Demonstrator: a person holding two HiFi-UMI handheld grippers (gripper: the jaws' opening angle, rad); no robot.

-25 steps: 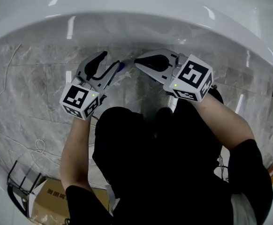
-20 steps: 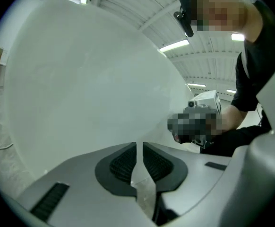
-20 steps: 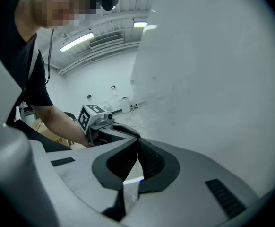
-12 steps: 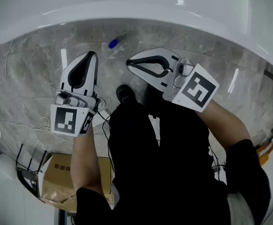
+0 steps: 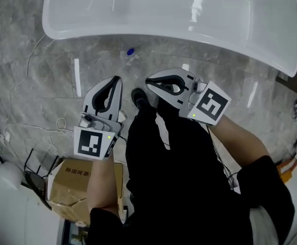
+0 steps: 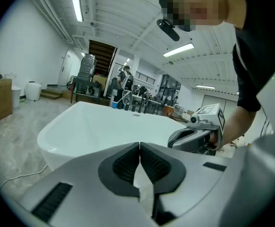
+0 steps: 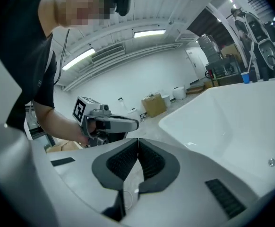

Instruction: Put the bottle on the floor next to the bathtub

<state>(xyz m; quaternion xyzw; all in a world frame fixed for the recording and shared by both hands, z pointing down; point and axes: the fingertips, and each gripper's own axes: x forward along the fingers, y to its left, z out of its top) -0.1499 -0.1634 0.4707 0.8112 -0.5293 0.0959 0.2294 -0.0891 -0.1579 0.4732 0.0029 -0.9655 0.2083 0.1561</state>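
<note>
Floor [image 5: 230, 80] along bathtub [image 5: 153, 27] near side: open, passable. One obstr.: bottle [image 5: 130, 51] just beside tub wall. Cable [image 5: 36, 47] off tub's left end. Cardboard box [image 5: 69, 185] well back, left.

Grey veined marble floor tiles [image 5: 31, 86] covered the room, with a torn brown cardboard box [image 5: 67, 188] lying on them. Long fluorescent tube lamps [image 6: 76, 4] glowed on the white ribbed ceiling [image 6: 123, 18], and a dark staircase [image 6: 101, 56] rose at the far wall
</note>
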